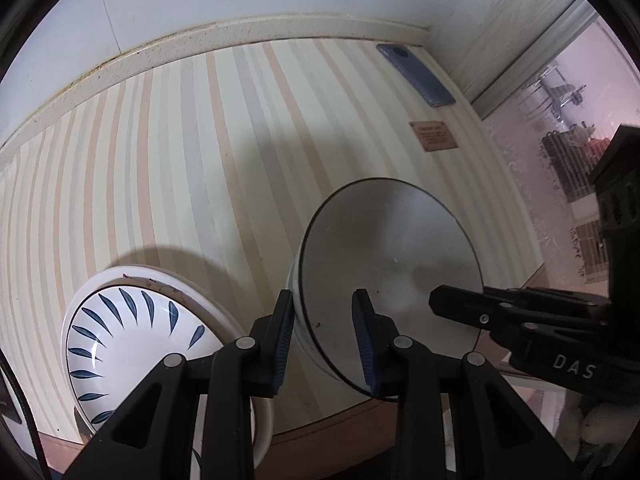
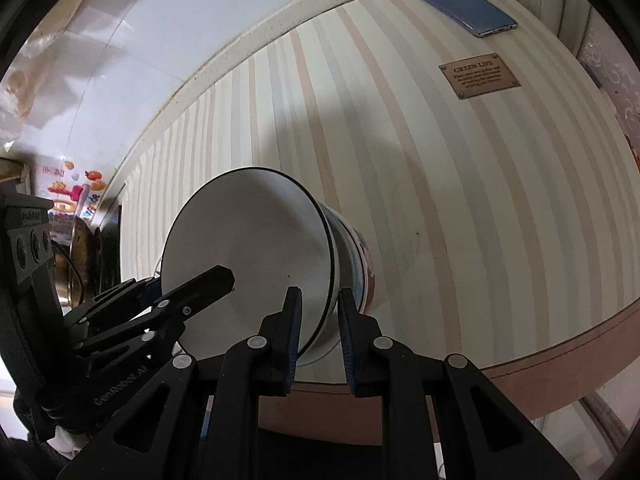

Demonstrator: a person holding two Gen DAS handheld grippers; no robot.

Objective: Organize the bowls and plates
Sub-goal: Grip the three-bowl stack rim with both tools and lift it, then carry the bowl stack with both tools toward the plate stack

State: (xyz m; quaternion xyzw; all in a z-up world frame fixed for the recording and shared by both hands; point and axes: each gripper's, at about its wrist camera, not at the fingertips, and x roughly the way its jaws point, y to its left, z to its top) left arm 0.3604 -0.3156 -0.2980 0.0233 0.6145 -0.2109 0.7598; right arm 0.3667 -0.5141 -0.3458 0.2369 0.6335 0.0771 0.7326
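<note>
A white bowl with a thin dark rim is held tilted above the striped table, seen also in the right wrist view. My left gripper straddles its rim on one side, one finger inside and one outside. My right gripper straddles the opposite rim the same way; it shows in the left wrist view. The left gripper shows in the right wrist view. A white plate with blue leaf marks lies on a larger white plate at the lower left.
A blue phone lies at the table's far corner by the wall. A brown label is on the striped cloth. The table's front edge runs close below the grippers. A glass door stands at the right.
</note>
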